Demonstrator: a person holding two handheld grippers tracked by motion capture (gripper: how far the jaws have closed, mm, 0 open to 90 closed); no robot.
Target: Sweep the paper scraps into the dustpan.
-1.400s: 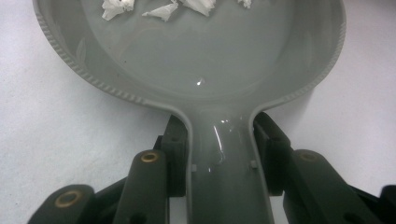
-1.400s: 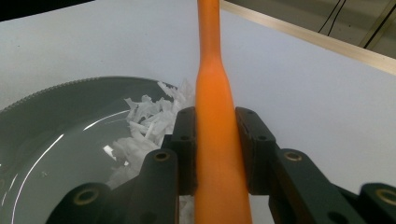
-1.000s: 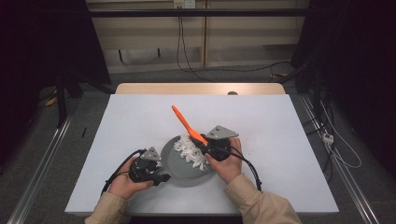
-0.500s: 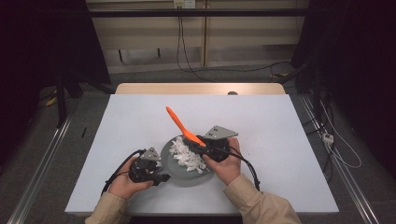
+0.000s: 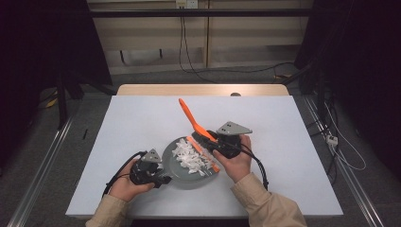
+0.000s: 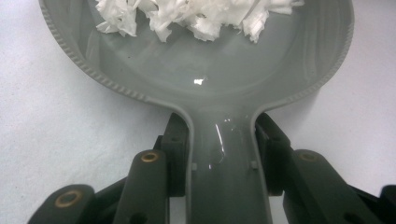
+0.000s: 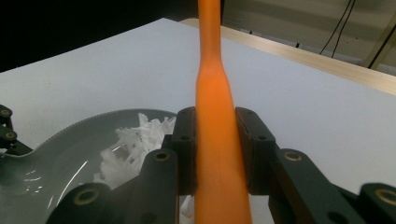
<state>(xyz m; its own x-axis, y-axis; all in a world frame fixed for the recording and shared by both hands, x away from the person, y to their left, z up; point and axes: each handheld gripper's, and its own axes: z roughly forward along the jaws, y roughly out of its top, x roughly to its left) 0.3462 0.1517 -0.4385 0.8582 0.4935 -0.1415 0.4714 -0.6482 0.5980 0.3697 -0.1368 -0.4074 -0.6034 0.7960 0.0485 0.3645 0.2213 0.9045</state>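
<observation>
A grey pan (image 5: 176,176) lies near the table's front edge with white shredded bits (image 5: 191,157) piled in it. My left gripper (image 5: 162,178) is shut on the pan's handle (image 6: 229,163), which runs between its two jaws; the shreds (image 6: 196,14) lie at the far side of the pan's bowl (image 6: 205,79). My right gripper (image 5: 209,140) is shut on an orange spatula (image 5: 189,116). Its handle slants up and back to the left, and its blade end rests over the pan's right side by the shreds. In the right gripper view the spatula's handle (image 7: 215,116) rises between the jaws.
The white tabletop (image 5: 288,137) spreads wide around the pan, with a wooden strip (image 5: 203,90) along its far edge. Cables trail from both grippers toward the person's sleeves. Dark floor and metal rails flank the table on both sides.
The spatula's handle tip swung slightly left, then back right and higher, as the right hand shifted a little. The left hand and the pan stayed put.
</observation>
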